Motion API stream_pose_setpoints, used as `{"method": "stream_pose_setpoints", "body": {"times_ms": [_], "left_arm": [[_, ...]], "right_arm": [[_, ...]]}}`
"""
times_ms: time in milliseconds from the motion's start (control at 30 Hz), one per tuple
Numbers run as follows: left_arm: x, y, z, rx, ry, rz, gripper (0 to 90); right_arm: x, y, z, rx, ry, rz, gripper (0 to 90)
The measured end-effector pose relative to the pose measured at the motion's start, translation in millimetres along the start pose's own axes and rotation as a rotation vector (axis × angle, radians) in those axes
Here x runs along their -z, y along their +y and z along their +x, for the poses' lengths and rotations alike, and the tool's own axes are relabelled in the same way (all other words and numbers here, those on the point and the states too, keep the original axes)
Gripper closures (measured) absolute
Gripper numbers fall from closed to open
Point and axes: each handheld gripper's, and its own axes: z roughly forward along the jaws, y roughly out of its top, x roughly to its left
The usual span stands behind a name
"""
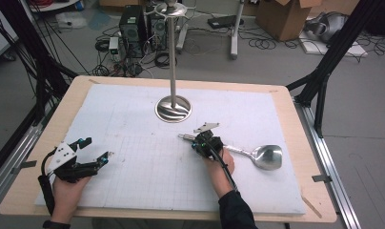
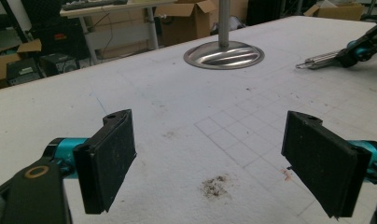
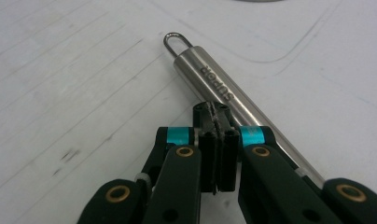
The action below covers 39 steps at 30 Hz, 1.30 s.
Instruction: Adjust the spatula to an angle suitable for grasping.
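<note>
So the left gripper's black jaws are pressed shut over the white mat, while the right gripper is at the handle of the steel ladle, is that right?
Not quite: the left gripper stands wide open over the white mat, nothing between its jaws, as the left gripper view shows. The right gripper is indeed at the steel ladle's handle.

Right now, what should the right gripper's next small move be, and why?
Probably open the right gripper and lower its jaws astride the ladle handle. The jaws look pressed together with nothing between them, while the handle lies flat on the mat just past them, so it seems not yet gripped.
</note>
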Motion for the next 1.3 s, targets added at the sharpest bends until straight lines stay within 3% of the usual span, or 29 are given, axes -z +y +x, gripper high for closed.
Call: {"method": "stream_pose_setpoints", "body": {"times_ms": [267, 467, 633, 900, 1133, 1300], "left_arm": [[-0.2, 0.1, -0.1, -0.003, 0.0, 0.002, 17.8], [0.0, 0.0, -0.2, -0.002, 0.0, 0.0, 17.8], [-0.1, 0.1, -0.1, -0.005, -0.003, 0.004, 17.8], [0.3, -0.1, -0.1, -0.001, -0.004, -0.002, 17.8], [0.3, -0.1, -0.3, -0.004, -0.003, -0.003, 17.8], [0.3, -0.1, -0.2, -0.004, -0.005, -0.001, 17.8]], "right_arm": [[-8.7, 7.7, -16.1, -0.058, -0.061, -0.009, 90.0], [-13.4, 8.5, -33.0, -0.117, -0.133, -0.041, 90.0], [-14.1, 8.8, -44.9, -0.156, -0.157, -0.049, 90.0], [-15.2, 10.8, -47.9, -0.153, -0.169, -0.037, 90.0], [-7.0, 12.8, -44.1, -0.147, -0.137, -0.07, 89.7], [8.0, 9.4, -38.6, -0.118, -0.099, -0.099, 80.5]]}}
